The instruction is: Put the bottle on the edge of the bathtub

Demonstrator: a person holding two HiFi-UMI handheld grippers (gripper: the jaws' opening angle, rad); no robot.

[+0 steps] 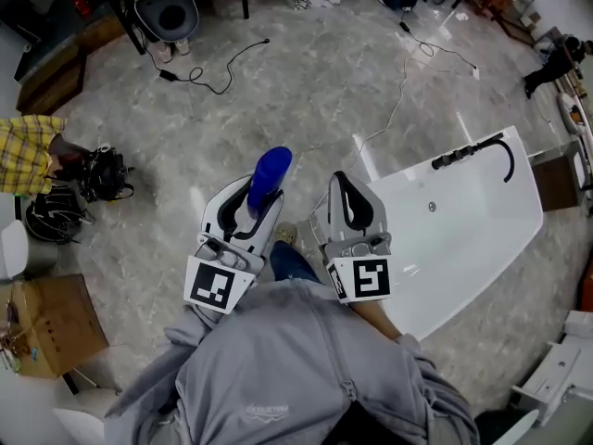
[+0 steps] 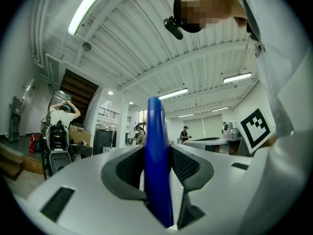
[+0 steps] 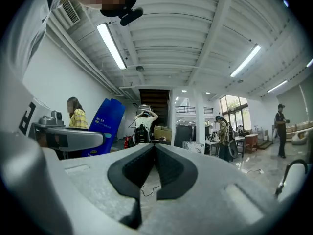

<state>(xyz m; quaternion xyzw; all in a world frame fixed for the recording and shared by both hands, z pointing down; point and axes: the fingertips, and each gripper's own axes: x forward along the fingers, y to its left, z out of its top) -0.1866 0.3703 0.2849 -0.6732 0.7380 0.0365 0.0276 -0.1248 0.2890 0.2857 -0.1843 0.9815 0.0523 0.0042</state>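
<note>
1. Left gripper [image 1: 252, 204]: we note the jaws are clamped on the blue bottle [image 1: 270, 174], one dark pad on each side of its body. In the left gripper view the bottle runs up between the pads and sticks out well past them.
2. Right gripper [image 1: 345, 189]: the pads are closed against each other with nothing between them. It is just beside the left gripper, and both are level in front of the person's grey sweatshirt [image 1: 296, 369].
3. The bottle rests on no surface. It hangs in the left grip over the marbled floor [image 1: 306, 91], apart from the tub.
4. The white tub [image 1: 523, 179] stands on the floor on the right gripper's side, with that gripper between it and the bottle. Its rim is bare along the near edge, and a black faucet [image 1: 473, 154] sits on the far edge.
5. A black cable [image 1: 208, 74] trails on the floor ahead, and a cardboard box [image 1: 51, 323] sits at the lower left.
</note>
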